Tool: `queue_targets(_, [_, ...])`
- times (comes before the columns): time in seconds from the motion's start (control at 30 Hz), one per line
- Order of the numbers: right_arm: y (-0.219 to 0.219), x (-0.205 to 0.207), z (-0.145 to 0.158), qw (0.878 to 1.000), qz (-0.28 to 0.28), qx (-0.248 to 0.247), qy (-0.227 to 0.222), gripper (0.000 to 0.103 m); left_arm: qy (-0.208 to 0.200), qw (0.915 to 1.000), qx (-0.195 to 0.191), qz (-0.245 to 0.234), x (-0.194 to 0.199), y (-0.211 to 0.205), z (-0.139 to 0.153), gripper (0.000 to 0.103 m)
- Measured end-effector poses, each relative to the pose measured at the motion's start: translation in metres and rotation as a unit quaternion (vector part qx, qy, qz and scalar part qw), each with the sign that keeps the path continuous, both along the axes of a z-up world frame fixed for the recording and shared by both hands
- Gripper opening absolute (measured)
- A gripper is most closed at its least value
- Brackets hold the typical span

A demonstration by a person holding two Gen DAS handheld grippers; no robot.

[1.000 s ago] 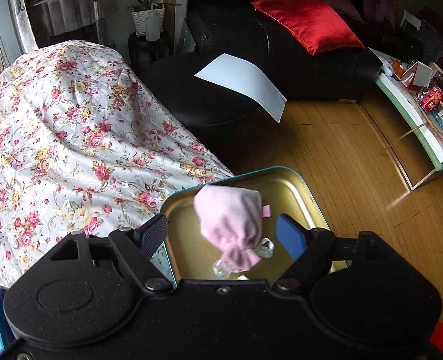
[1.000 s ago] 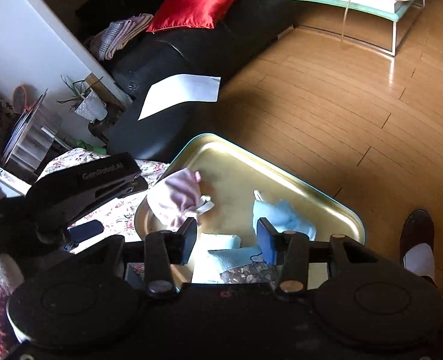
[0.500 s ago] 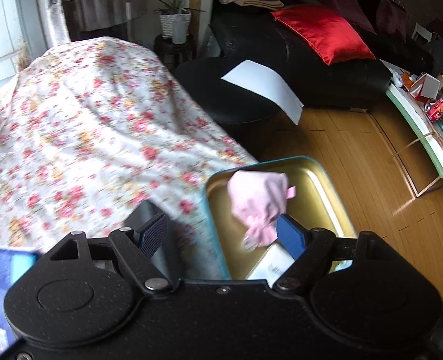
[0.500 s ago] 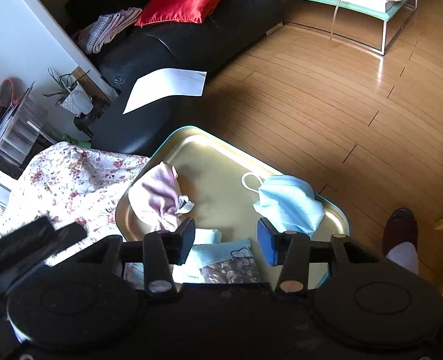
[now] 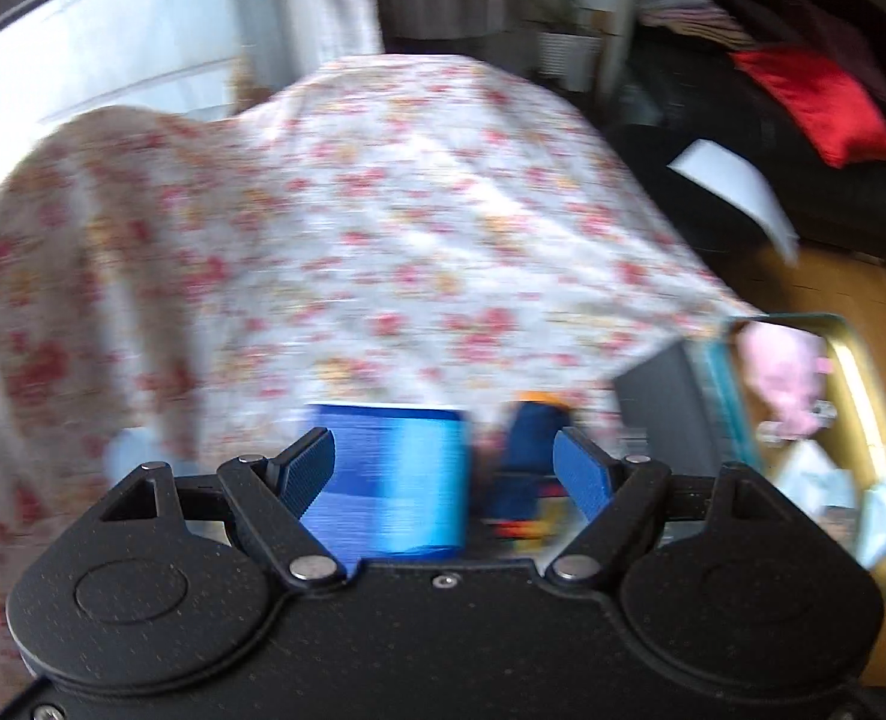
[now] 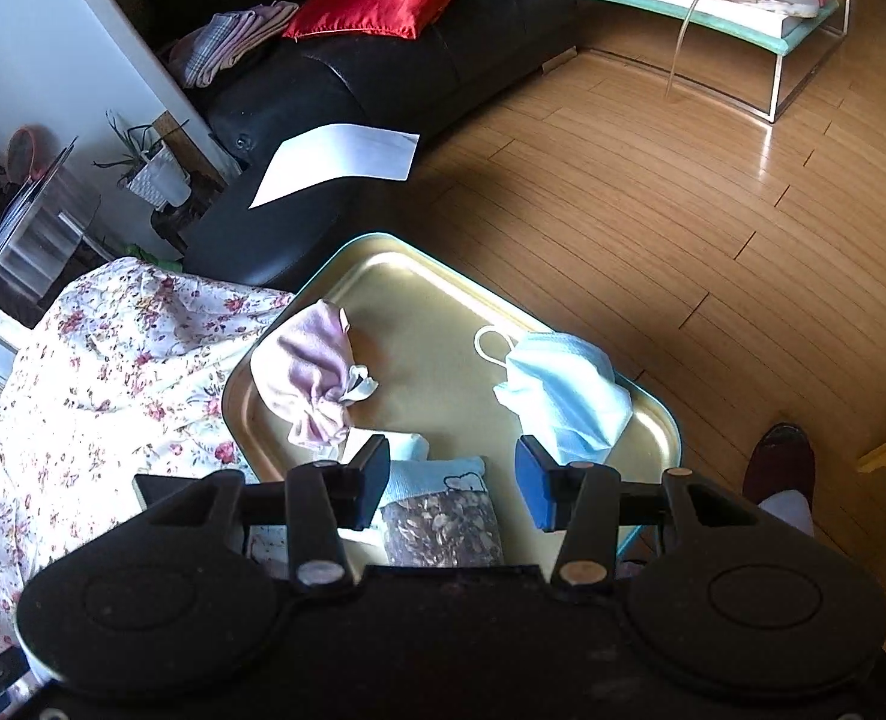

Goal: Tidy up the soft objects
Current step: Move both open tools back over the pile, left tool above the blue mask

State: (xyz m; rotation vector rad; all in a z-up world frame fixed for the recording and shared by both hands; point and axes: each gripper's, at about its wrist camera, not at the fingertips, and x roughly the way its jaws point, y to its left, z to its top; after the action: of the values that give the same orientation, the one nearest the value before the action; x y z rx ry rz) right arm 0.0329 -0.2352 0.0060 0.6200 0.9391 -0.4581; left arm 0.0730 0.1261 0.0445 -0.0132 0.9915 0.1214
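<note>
On the tray (image 6: 653, 420): pouch (image 6: 305, 372) and mask (image 6: 569, 390) are lying gathered, sorted together.
Left gripper (image 5: 443, 468): gaping wide, empty, hovering over a blue pack (image 5: 395, 474) (blurred).
Right gripper (image 6: 452, 480): spread, gripping nothing, hanging above the tray's near edge.

The left tool (image 5: 443, 468) has swung away from the gold tray (image 5: 857, 360). It now points at the flowery cloth (image 5: 353, 228), and a blue thing (image 5: 395, 474) shows between its wide-apart fingers. The pink pouch (image 5: 782, 372) it hung over a second ago now sits far off to its right. The picture is blurry. In the right tool's view, the left tool is gone, and the blue mask (image 6: 569, 396) lies in plain sight.
</note>
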Motion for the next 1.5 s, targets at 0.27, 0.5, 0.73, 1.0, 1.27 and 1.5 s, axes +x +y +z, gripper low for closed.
queue_targets(0.27, [0.011, 0.0, -0.001, 1.0, 0.016, -0.024, 0.011, 0.046, 0.008, 0.9975, 0.041, 0.058, -0.004, 0.08, -0.014, 0.076])
queue_targets(0.5, [0.026, 0.007, -0.003, 0.998, 0.037, -0.044, 0.019, 0.047, 0.026, 0.9928, 0.065, 0.097, -0.004, 0.131, -0.037, 0.076])
queue_targets(0.73, [0.041, 0.016, -0.007, 0.996, 0.054, -0.067, 0.033, 0.047, 0.04, 0.9914, 0.058, 0.11, -0.007, 0.161, -0.062, 0.076])
queue_targets(1.0, [0.052, 0.02, -0.01, 0.993, 0.075, -0.081, 0.038, 0.048, 0.051, 0.9934, 0.051, 0.089, 0.0, 0.165, -0.077, 0.078])
queue_targets(1.27, [0.056, 0.021, -0.01, 0.994, 0.08, -0.071, 0.033, 0.048, 0.033, 0.9958, 0.051, 0.068, 0.011, 0.167, -0.079, 0.078])
queue_targets(1.5, [0.067, 0.025, -0.01, 0.991, 0.09, -0.091, 0.031, 0.048, 0.022, 0.9965, 0.039, 0.071, 0.012, 0.178, -0.086, 0.08])
